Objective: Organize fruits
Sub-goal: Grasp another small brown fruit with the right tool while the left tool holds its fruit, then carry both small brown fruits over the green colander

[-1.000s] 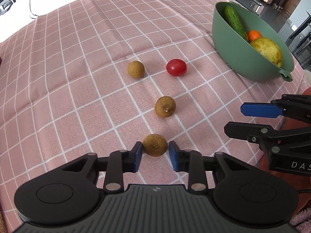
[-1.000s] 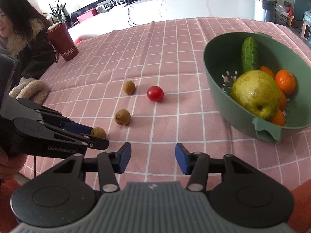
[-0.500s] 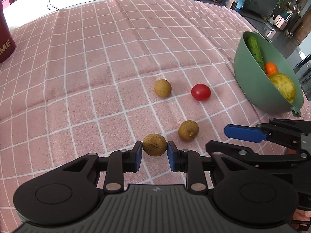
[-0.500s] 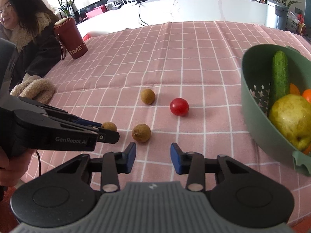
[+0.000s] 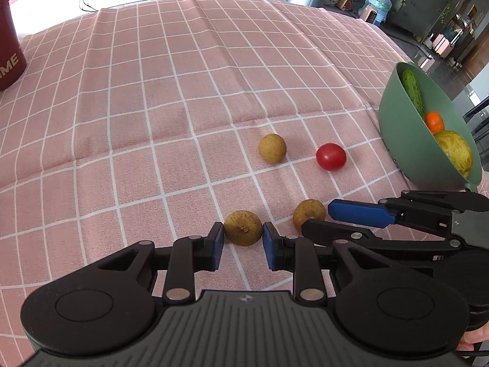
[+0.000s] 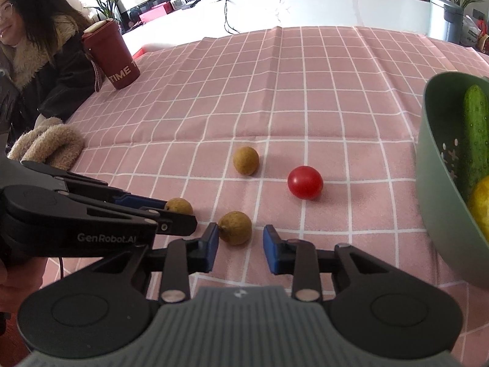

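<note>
Two tongs low over desk's near edge. Left tongs clenched on one longan. Right tongs just closing, second longan between pads, touching left pad only, not gripped. Third longan, cherry tomato farther in. Green bowl at right edge holds cucumber.

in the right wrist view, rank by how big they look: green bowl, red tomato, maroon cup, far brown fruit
1. green bowl, though cut off by the frame
2. maroon cup
3. red tomato
4. far brown fruit, close to the tomato; unsure
</note>
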Demonstrator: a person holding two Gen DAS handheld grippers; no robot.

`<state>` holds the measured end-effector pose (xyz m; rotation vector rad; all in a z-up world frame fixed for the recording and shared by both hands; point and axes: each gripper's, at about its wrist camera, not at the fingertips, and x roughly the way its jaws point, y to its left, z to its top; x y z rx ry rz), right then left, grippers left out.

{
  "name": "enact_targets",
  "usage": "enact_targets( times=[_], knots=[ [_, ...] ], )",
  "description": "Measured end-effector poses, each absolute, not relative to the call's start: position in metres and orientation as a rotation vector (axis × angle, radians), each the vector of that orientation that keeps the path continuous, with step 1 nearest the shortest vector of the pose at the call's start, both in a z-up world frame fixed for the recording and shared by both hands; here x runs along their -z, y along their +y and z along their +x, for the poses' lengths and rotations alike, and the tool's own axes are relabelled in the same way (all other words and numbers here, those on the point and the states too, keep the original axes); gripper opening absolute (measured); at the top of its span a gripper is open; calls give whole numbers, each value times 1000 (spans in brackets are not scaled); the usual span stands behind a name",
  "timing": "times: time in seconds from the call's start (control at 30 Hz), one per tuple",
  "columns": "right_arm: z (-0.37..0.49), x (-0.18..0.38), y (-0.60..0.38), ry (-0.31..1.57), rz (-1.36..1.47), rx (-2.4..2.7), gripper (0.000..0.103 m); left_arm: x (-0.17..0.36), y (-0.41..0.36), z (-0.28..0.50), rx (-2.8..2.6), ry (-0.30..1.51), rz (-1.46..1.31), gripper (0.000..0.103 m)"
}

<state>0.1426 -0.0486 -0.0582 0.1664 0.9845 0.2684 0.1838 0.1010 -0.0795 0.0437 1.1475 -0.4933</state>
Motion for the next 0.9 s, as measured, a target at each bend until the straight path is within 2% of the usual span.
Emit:
enact_targets(
  times=[0.17, 0.53, 0.9],
  knots=[
    [147, 64, -39, 1001, 147, -284, 23, 79, 109, 186, 482, 1144, 10, 30],
    [140, 58, -41, 992, 113, -284, 22, 78, 102, 183, 475, 1138, 17, 30],
    [112, 28, -75, 976, 96, -251, 22, 51, 60, 163, 526, 1103, 43, 30]
  ],
)
